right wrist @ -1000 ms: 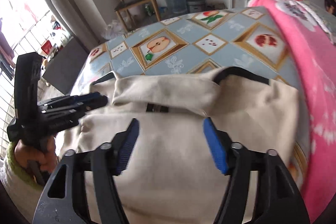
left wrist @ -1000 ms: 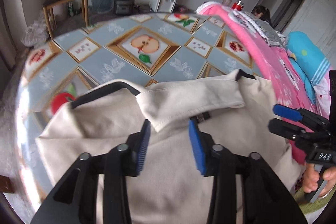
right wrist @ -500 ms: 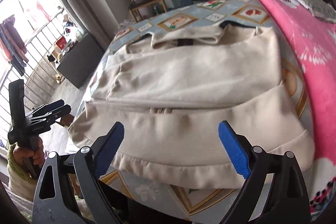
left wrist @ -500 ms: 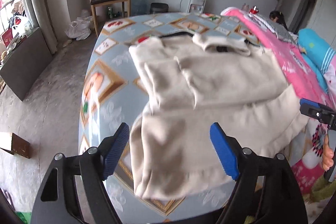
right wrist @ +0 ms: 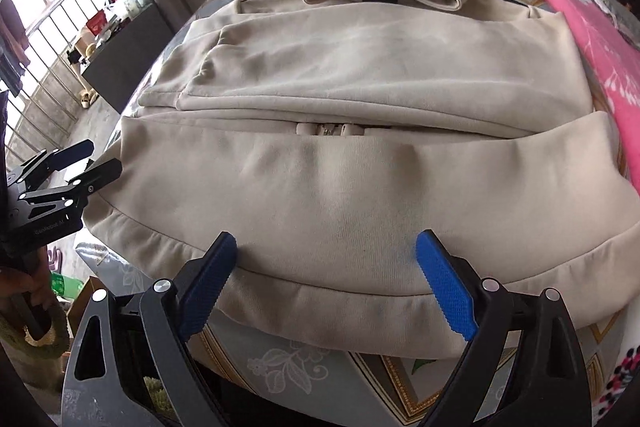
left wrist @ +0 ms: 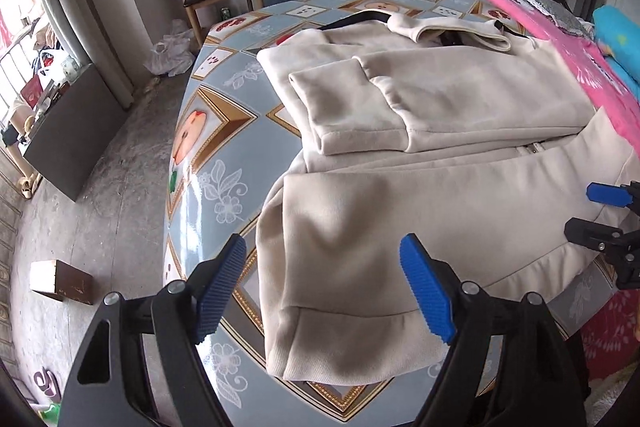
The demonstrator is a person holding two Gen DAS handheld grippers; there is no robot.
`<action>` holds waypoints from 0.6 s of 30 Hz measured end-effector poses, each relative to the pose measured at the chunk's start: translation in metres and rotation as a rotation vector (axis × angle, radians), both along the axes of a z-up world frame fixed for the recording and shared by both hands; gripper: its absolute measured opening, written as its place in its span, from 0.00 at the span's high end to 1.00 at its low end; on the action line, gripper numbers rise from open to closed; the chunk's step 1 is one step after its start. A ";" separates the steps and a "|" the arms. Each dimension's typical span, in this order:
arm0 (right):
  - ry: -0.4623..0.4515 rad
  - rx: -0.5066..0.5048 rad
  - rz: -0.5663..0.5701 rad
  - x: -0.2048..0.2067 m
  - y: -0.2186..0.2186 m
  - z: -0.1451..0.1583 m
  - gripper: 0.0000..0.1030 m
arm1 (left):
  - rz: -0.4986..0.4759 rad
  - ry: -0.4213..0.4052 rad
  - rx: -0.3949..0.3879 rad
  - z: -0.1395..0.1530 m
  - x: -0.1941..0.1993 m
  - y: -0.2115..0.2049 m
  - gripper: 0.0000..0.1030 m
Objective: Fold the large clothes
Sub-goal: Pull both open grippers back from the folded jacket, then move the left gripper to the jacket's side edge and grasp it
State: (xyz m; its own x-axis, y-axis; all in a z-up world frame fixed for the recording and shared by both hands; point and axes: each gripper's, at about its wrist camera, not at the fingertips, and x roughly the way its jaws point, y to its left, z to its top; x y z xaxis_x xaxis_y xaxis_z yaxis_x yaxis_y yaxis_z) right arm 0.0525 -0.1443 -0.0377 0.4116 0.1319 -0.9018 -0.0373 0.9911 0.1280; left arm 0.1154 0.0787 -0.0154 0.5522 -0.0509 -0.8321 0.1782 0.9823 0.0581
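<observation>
Cream zip jacket (right wrist: 344,187) lay flat on patterned table (left wrist: 200,131), sleeves folded across chest. Left gripper (left wrist: 324,291) and right gripper (right wrist: 324,291) both spread wide, empty, poised over hem. Remaining, likely: bottom-to-collar fold.

Right hand-held gripper (left wrist: 608,219) cropped at frame edge

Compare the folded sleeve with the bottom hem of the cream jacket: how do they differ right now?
The folded sleeve lies doubled across the chest, wholly on the table; the bottom hem hangs over the near edge. The sleeve ends in a narrow cuff; the hem is one long ribbed band. Both are cream, ungripped.
</observation>
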 end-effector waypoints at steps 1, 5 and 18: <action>0.003 -0.003 0.000 0.000 0.001 -0.001 0.14 | 0.002 0.006 -0.005 -0.001 0.001 0.001 0.25; 0.012 0.000 -0.001 0.001 0.000 0.000 0.13 | -0.003 0.013 -0.004 -0.001 0.003 -0.001 0.25; 0.026 0.002 -0.001 0.008 0.002 0.000 0.12 | -0.003 0.011 0.025 0.000 0.005 -0.003 0.25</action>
